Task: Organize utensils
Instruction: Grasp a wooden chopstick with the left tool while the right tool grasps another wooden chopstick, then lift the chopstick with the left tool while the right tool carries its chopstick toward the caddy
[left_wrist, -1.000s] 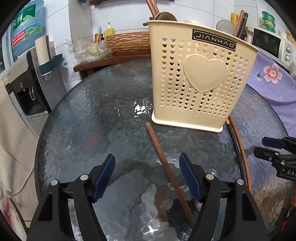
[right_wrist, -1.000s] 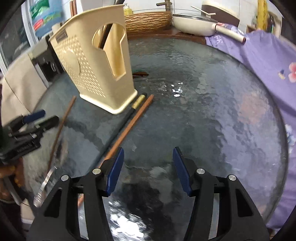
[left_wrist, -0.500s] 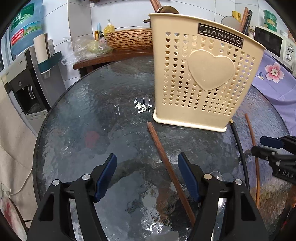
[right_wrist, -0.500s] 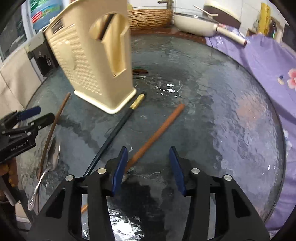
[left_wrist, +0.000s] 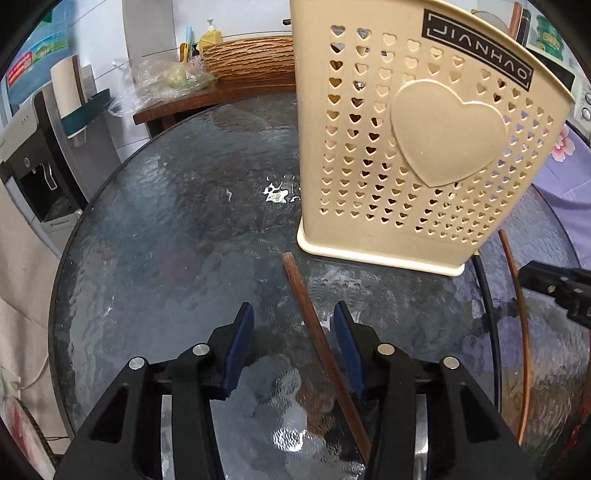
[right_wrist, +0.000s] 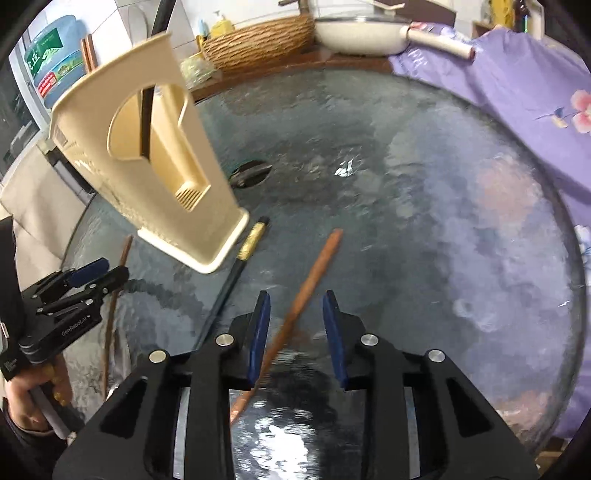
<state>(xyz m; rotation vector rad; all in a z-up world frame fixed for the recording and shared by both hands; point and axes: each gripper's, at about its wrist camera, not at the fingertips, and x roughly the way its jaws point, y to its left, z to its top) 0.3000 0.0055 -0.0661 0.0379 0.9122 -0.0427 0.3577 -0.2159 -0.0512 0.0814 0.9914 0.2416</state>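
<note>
A beige utensil holder (left_wrist: 417, 147) with heart-shaped holes stands on the round glass table (left_wrist: 177, 229); it also shows in the right wrist view (right_wrist: 155, 170). My left gripper (left_wrist: 293, 339) is open, its fingers on either side of a dark brown chopstick (left_wrist: 314, 332) lying on the glass. My right gripper (right_wrist: 295, 328) is open around a lighter brown chopstick (right_wrist: 306, 288), which also shows in the left wrist view (left_wrist: 519, 325). A black chopstick with a gold end (right_wrist: 236, 273) lies beside the holder, also seen in the left wrist view (left_wrist: 489, 325). Several utensils stand inside the holder.
A wicker basket (right_wrist: 258, 40), a white pan (right_wrist: 362, 31) and a purple flowered cloth (right_wrist: 517, 96) lie behind and right of the table. A water dispenser (left_wrist: 33, 155) stands at the left. A spoon lies under my left gripper, mostly hidden.
Both grippers have moved forward and narrowed, each now straddling a chopstick. The lighter brown chopstick has swung away from the black one. The holder looms closer.
</note>
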